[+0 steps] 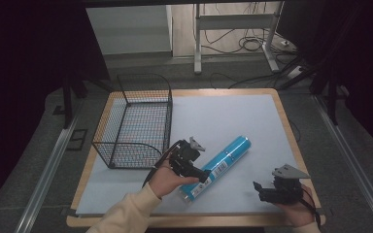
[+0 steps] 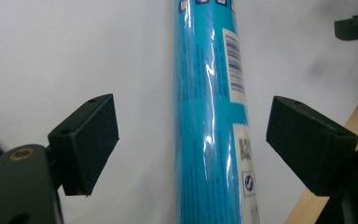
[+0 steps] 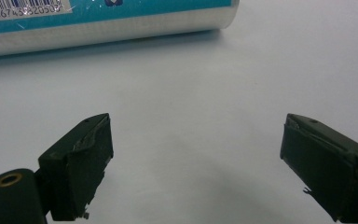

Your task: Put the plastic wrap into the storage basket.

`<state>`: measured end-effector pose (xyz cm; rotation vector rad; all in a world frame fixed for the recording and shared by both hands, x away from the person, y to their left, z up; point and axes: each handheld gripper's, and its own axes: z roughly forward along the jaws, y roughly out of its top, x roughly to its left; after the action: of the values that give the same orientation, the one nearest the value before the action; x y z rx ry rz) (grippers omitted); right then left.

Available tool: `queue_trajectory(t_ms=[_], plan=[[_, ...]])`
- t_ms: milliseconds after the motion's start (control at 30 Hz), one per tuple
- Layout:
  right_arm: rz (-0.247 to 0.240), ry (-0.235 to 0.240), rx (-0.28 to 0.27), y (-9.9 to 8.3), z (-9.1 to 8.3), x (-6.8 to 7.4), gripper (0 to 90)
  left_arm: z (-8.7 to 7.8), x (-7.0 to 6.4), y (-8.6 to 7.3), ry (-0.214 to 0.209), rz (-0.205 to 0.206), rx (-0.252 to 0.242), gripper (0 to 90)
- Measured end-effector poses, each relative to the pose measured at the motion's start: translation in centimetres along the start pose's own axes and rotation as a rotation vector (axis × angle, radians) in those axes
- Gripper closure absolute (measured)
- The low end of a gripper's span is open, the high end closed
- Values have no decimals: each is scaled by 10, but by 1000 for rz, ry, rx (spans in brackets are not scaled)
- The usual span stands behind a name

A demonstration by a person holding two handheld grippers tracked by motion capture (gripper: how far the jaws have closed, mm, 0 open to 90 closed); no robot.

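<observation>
Left hand-held gripper hovers over the lower end of the blue tube, its jaws spread wide apart with the tube running between them and neither pad touching it, as the left gripper view shows. Right hand-held gripper sits at about 4 o'clock from the tube, well apart from it, jaws also apart and empty over the bare sheet.

Likely the tube is about to be grasped. It sits closer to one pad than the other, so a closing squeeze could push it sideways and set it rolling across the smooth white sheet, perhaps toward the desk edge. Glossy wrap may also let it slip once lifted, and a grip near one end would leave the far end sagging.

Long, round and cyan, with a shiny film, a white barcode label and small print, the tube lies diagonally at desk centre, its top end pointing to 1 o'clock. Wire basket stands at 10 o'clock from it.
</observation>
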<state>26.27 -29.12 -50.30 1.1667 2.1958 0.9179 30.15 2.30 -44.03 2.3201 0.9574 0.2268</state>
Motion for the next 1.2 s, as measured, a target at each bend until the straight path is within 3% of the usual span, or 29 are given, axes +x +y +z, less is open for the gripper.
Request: queue_trajectory(t_ms=[367, 867, 1200], plan=[[-5, 4, 5, -1, 1, -1, 97, 30, -10, 14, -23, 16, 46, 155], [-4, 2, 5, -1, 1, -1, 97, 52, -11, 28, -36, 13, 86, 150], [-2, 5, 9, -1, 2, -1, 97, 73, -13, 43, -31, 5, 138, 155]])
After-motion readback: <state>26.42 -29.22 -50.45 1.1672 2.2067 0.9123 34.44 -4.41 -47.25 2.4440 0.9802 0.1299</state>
